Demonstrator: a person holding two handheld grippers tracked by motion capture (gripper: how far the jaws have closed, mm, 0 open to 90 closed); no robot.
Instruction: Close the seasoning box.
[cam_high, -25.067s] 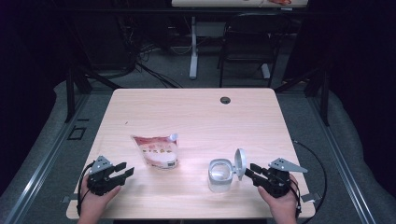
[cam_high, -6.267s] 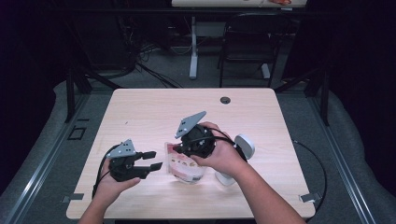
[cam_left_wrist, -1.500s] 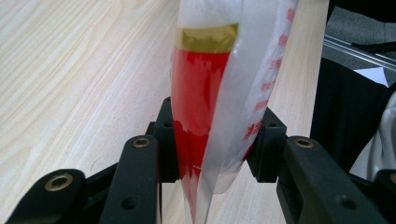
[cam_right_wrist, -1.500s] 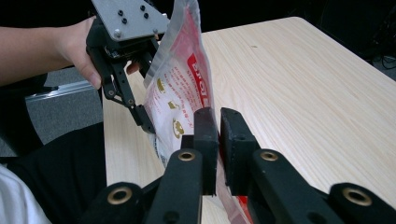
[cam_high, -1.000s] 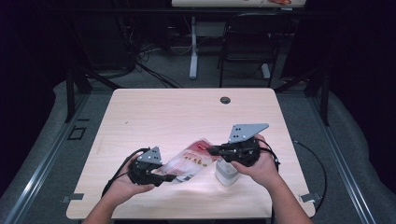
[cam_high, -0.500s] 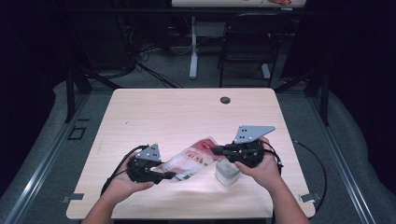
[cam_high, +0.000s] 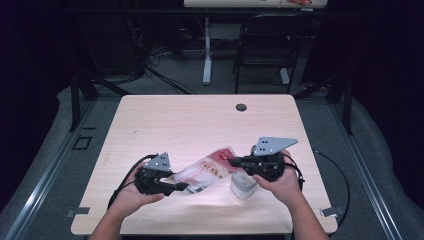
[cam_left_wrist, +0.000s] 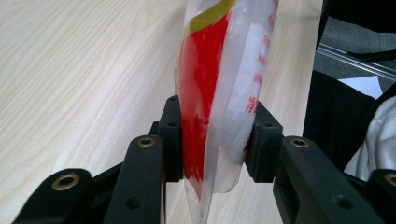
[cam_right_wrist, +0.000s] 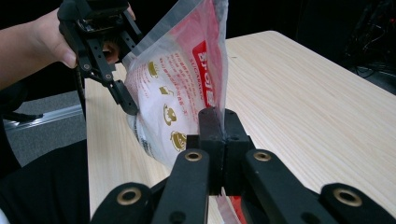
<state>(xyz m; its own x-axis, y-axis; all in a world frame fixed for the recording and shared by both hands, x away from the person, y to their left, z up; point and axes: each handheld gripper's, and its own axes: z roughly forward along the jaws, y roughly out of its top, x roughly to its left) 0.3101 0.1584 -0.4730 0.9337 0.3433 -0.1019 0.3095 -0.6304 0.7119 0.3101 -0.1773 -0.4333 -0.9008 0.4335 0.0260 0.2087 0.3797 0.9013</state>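
Note:
A red and white plastic bag (cam_high: 207, 170) hangs slanted above the table, stretched between both grippers. My left gripper (cam_high: 177, 187) is shut on its bulging lower end, and the pads press both sides of the bag (cam_left_wrist: 219, 84). My right gripper (cam_high: 232, 161) is shut on the flat upper edge of the bag (cam_right_wrist: 182, 84), with the jaws (cam_right_wrist: 218, 126) pinched tight together. The left gripper's fingers (cam_right_wrist: 119, 93) hold the bag's far end. A small clear container (cam_high: 243, 186) stands on the table just below the right gripper.
The light wooden table (cam_high: 200, 125) has a round cable hole (cam_high: 241, 107) near its far edge. A dark chair (cam_high: 260, 50) and a desk leg (cam_high: 206, 55) stand beyond it. Cables trail from both grippers toward the near edge.
Long ago the bag lay on the table with both grippers apart at the near edge. Over the last second the right gripper edged slightly right with the bag's top, and the left stayed put.

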